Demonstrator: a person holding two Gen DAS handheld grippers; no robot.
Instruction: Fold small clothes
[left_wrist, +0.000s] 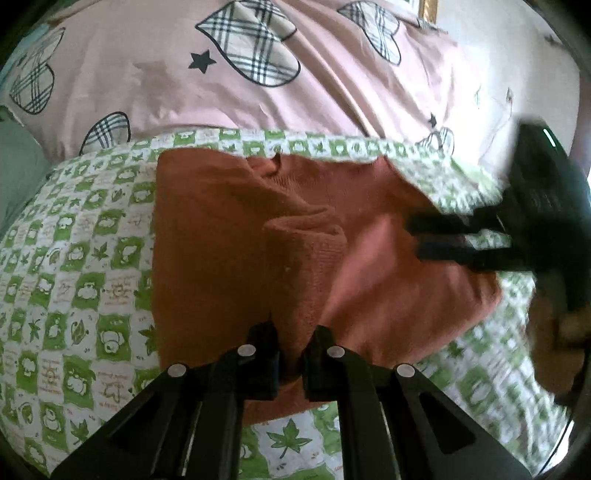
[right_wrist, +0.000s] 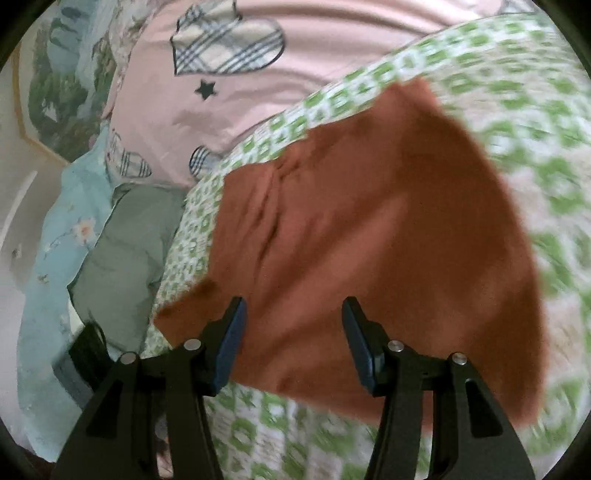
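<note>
Left wrist: left tool (left_wrist: 291, 354) pinching rust garment (left_wrist: 229, 229), right tool (right_wrist: 293, 336) spread

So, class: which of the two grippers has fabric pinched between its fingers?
The left gripper: nearly shut on the rust-orange garment. The right gripper is open, holding nothing.

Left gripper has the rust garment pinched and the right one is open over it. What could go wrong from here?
1. The left gripper grips only a bunched ridge of the rust garment, so a pull may drag the whole piece askew instead of folding it.
2. The right gripper is open and blurred with motion; closing now could miss the edge or also catch the green checked sheet.
3. Existing wrinkles could get folded in.
</note>
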